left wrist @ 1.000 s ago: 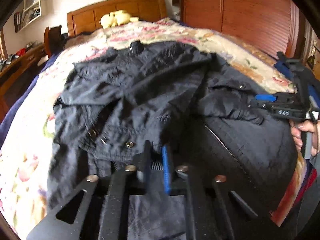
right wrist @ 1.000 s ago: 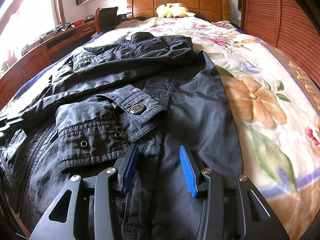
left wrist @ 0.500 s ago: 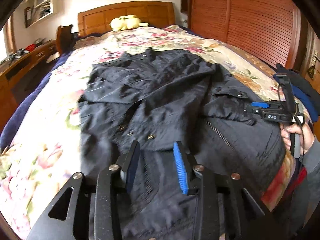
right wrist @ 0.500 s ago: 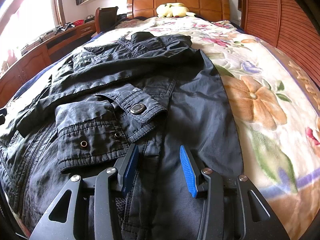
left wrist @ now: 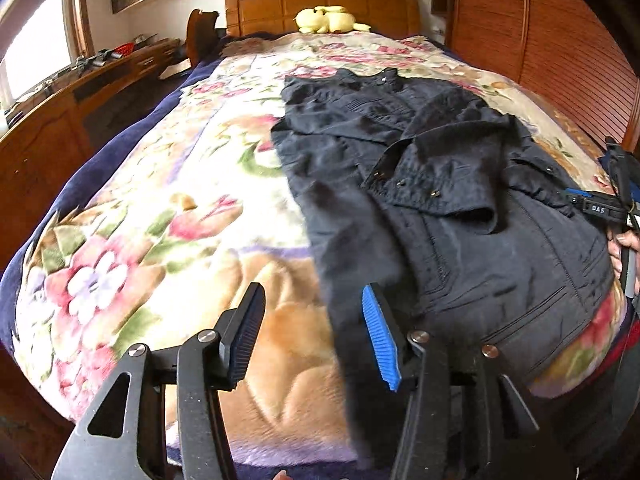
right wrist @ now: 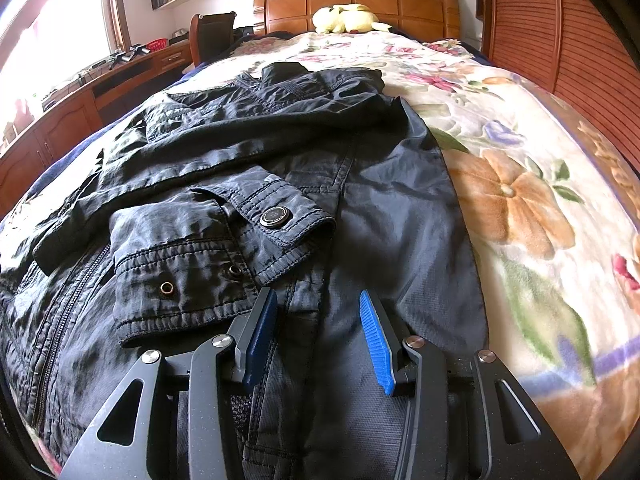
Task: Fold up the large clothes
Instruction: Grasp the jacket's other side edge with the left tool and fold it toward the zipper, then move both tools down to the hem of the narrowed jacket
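A dark navy jacket (left wrist: 420, 184) lies spread on the floral bedspread (left wrist: 168, 200), both sleeves folded across its front. My left gripper (left wrist: 312, 324) is open and empty, above the bedspread at the jacket's left hem edge. My right gripper (right wrist: 316, 332) is open and empty, low over the jacket (right wrist: 280, 184) near its hem, just in front of a folded sleeve cuff with a metal button (right wrist: 273, 216). The right gripper also shows at the right edge of the left wrist view (left wrist: 600, 208).
A wooden headboard (right wrist: 356, 4) with a yellow plush toy (right wrist: 346, 18) is at the far end. A wooden desk (right wrist: 80, 96) and chair (right wrist: 212, 36) stand along the left. A wooden slatted wall (right wrist: 560, 32) runs along the right.
My left gripper has let go of the jacket, opened and moved back and to the left, off the jacket. The sleeve now lies folded. The right gripper has stayed still.
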`<action>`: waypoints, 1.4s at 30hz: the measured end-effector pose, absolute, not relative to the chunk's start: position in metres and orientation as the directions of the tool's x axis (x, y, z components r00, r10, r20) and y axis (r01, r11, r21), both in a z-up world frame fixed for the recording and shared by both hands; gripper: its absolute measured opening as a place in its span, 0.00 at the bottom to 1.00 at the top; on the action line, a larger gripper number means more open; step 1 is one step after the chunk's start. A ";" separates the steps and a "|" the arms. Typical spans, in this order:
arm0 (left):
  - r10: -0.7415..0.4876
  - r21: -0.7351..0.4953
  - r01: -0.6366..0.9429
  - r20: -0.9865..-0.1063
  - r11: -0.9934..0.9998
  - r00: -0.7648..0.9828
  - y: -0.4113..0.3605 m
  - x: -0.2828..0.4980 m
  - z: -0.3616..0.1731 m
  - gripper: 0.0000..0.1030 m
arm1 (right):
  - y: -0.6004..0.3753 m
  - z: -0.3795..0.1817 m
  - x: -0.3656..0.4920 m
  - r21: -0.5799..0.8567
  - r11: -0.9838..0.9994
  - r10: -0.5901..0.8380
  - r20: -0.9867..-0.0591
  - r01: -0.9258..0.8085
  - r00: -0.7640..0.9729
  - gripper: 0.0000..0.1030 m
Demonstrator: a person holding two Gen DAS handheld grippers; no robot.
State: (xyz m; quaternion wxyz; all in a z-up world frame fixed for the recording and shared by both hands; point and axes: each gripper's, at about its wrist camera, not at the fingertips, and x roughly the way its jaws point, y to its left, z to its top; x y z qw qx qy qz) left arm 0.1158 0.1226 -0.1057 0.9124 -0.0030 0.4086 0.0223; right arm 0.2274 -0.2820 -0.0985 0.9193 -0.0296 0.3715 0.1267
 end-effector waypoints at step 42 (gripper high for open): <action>-0.024 -0.022 0.012 -0.760 1.000 0.650 0.109 0.086 -0.121 0.51 | -0.337 -0.059 0.106 -0.039 0.971 0.128 -0.751 -0.236 0.647 0.84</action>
